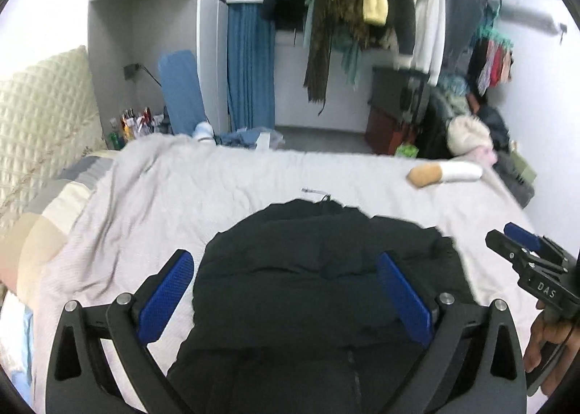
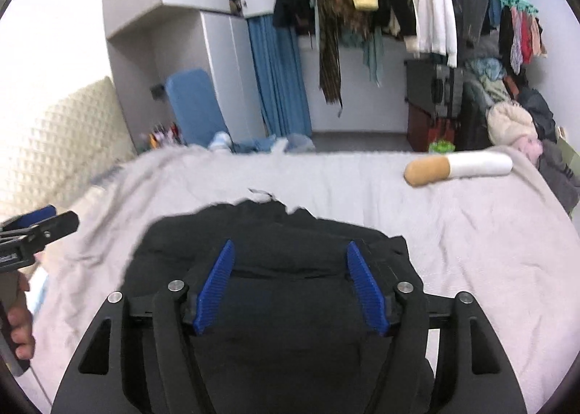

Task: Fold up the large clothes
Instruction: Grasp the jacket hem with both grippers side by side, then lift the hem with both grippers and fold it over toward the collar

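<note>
A black padded garment point(image 1: 308, 305) point(image 2: 290, 309) lies bunched on the pale bed cover point(image 1: 152, 196) point(image 2: 471, 232), its far edge toward the middle of the bed. My left gripper point(image 1: 284, 256) hovers over it with its blue pads wide apart and nothing between them. My right gripper point(image 2: 290, 245) also stands open above the garment, the pads clear of the cloth. Each gripper shows in the other's view: the right gripper point(image 1: 522, 243) at the right edge and the left gripper point(image 2: 47, 220) at the left edge, both held by a hand.
A cigarette-shaped cushion point(image 1: 446, 173) point(image 2: 458, 165) lies at the far right of the bed. A cream quilted headboard point(image 1: 40, 113) stands at the left. Beyond the bed hang several clothes point(image 1: 362, 8), with a blue curtain point(image 2: 279, 87) and a dark suitcase point(image 2: 433, 86).
</note>
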